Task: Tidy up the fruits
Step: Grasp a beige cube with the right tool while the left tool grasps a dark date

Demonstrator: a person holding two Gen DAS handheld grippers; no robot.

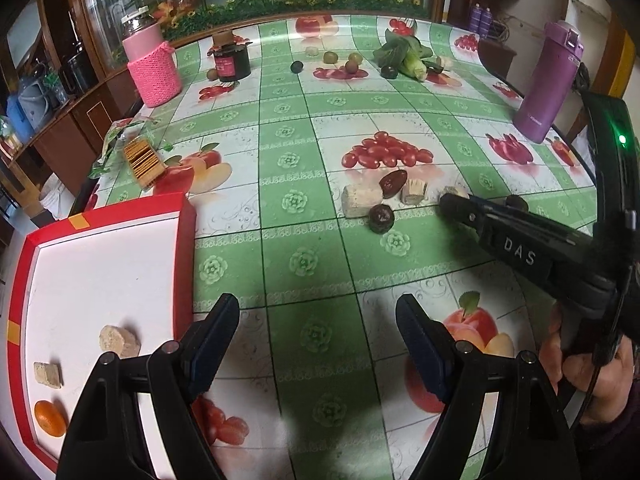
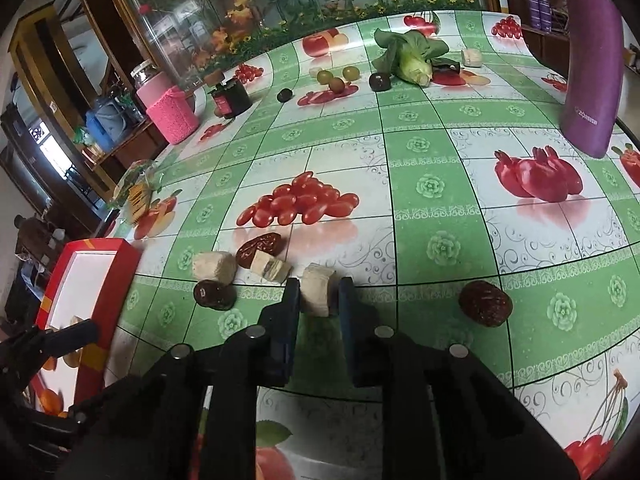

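While the red-rimmed tray (image 1: 24, 280) already holds two pale chunks (image 1: 119, 339) and an orange fruit (image 1: 49, 418), most of the sorting looks undone. Near the printed tomatoes on the tablecloth (image 1: 320, 340), several pieces wait: a larger pale block (image 2: 214, 267), a cut piece (image 2: 272, 267), two dark dates (image 2: 259, 249) and (image 2: 214, 295), and another wrinkled date (image 2: 485, 303) off to the right. At the far end of the table, small green fruits (image 2: 338, 78), dark round fruits (image 2: 379, 81) and a leafy vegetable (image 2: 412, 56) remain untouched; whether the vegetable belongs to the task cannot be told.

The right gripper (image 2: 319, 300) has its fingers narrowed around a pale chunk (image 2: 317, 294), which sits between the pads on the cloth. Contact appears made or very close, but the piece does not look lifted, so this is judged the start of a pickup. The left gripper (image 1: 318, 320) hovers over bare cloth just beside the tray, fingers spread wide and holding nothing.

Only the left wrist view shows the tray's contents clearly, along with the person's hand (image 1: 576, 360) on the right tool's handle. It hides the grasp itself, since the right tool's tip covers the chunk. The right wrist view shows that grasp directly and the date to the right in full, yet sees just a corner of the tray. A purple flask (image 1: 548, 80) and a pink-sleeved jar (image 1: 150, 66) stand at the table's edges.
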